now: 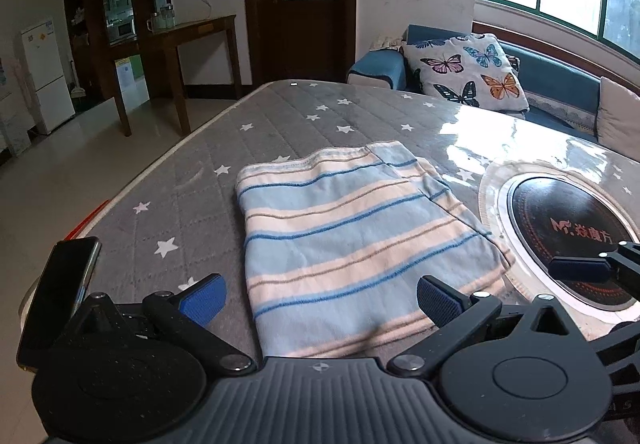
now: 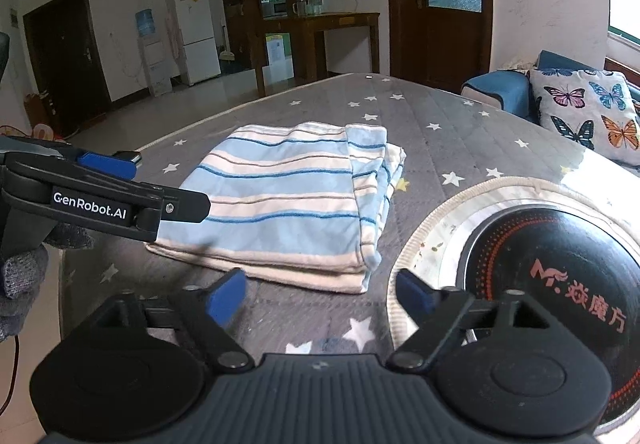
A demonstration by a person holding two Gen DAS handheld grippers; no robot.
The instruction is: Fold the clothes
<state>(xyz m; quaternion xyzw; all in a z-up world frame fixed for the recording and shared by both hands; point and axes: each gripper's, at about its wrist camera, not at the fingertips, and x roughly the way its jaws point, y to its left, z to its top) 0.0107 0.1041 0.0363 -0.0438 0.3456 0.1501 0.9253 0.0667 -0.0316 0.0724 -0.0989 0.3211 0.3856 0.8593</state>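
1. Folded garment (image 1: 348, 240), striped pale blue, cream and tan, lying flat on the table (image 1: 224, 147), which wears a grey quilted cover with white stars under a clear glossy sheet.
2. Several layers stacked, visible at the garment's right edge in the right wrist view (image 2: 288, 199).
3. Left tongs (image 1: 320, 296) spread wide, nothing between the blue pads; near edge of the garment lying under the gap, pads clear of the cloth.
4. Right tongs (image 2: 318, 298) also wide and empty, hovering just short of the garment's near edge, at 6 o'clock from it.
5. Left tongs seen from the side in the right wrist view (image 2: 120, 179), at 9 o'clock of the garment, held by a hand in a grey knit glove (image 2: 22, 276).
6. Round black hotplate (image 2: 556, 284) with a red logo set into the table at 3 o'clock of the garment, ringed by a cream mat.
7. Phone (image 1: 60, 296) mounted at the left tongs' side, screen dark.
8. Butterfly cushion (image 1: 468, 71) on a blue sofa past the table's far side, at 1 o'clock.
9. Dark wooden door (image 2: 440, 3) at 12 o'clock, white fridge (image 2: 196, 31) at 11 o'clock.
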